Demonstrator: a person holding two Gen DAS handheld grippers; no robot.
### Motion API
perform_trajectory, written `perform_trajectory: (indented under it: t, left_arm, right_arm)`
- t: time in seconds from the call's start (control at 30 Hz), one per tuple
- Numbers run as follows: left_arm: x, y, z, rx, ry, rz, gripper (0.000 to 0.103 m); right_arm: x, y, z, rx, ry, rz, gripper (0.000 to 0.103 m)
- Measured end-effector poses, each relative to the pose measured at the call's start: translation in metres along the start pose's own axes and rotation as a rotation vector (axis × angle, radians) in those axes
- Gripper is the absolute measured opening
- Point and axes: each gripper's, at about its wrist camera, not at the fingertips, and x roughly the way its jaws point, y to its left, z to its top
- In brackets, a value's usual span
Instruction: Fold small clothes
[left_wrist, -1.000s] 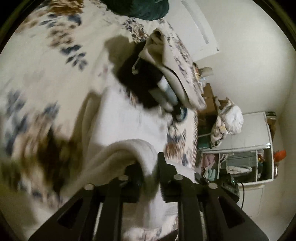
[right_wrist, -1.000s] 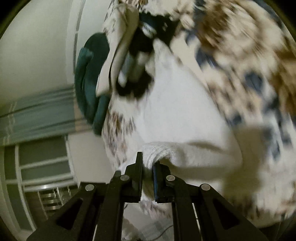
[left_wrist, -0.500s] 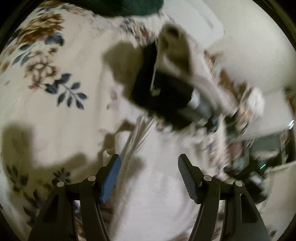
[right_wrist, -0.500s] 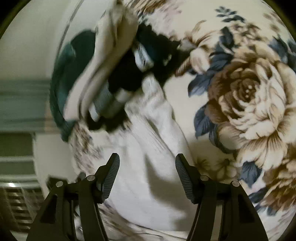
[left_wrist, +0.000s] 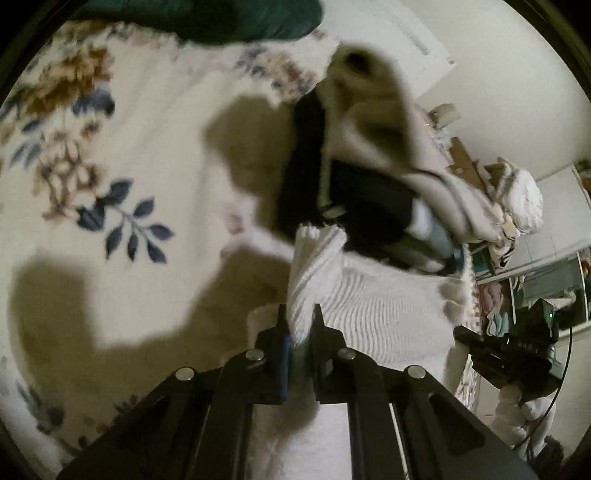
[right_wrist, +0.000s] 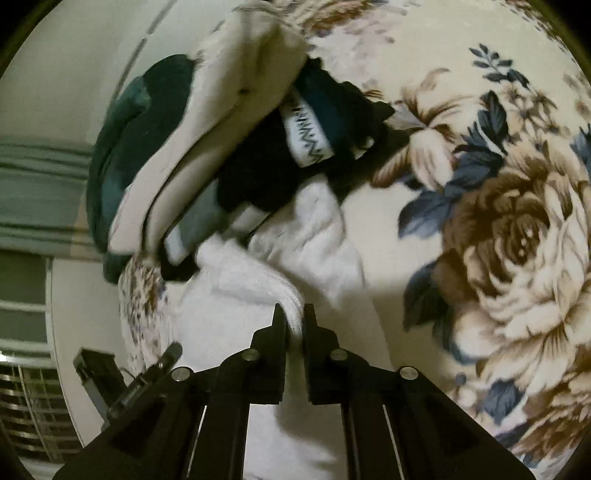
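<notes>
A small white knit garment (left_wrist: 373, 306) lies on a floral bedspread (left_wrist: 122, 177). My left gripper (left_wrist: 300, 325) is shut on a raised fold at its left edge. In the right wrist view the same white garment (right_wrist: 236, 295) lies below a pile of clothes, and my right gripper (right_wrist: 294, 321) is shut on a ridge of its knit edge. A stack of folded clothes (right_wrist: 258, 140), beige on top with black and grey under it, sits just beyond the garment; it also shows in the left wrist view (left_wrist: 369, 177).
A dark green cushion (right_wrist: 125, 147) lies behind the stack. The other gripper (left_wrist: 517, 350) shows at the right of the left wrist view. A shelf with clothes (left_wrist: 524, 288) and a white wall stand past the bed edge.
Both grippers held the garment a second ago, opened over it half a second ago, and have now shut again on folds of it, closer to the stack.
</notes>
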Motion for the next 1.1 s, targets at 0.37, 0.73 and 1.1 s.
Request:
perform_trajectory:
  t: [0.37,0.73,1.1]
  left_arm:
    - [-0.004,0.032,0.002,-0.127,0.072,-0.132,0.065]
    - [0.041,0.061,-0.070,-0.250,0.206,-0.309,0.074]
    - [-0.005,0.023,-0.054,-0.189,0.098,-0.292,0.031]
  right_arm:
    - [0.027,-0.016,0.012,0.010,0.107,-0.114,0.048]
    - [0.049,-0.072,-0.045,0.003,0.359,0.145,0.098]
    - [0.075,-0.062,-0.059,0.000,0.369,0.224,0.040]
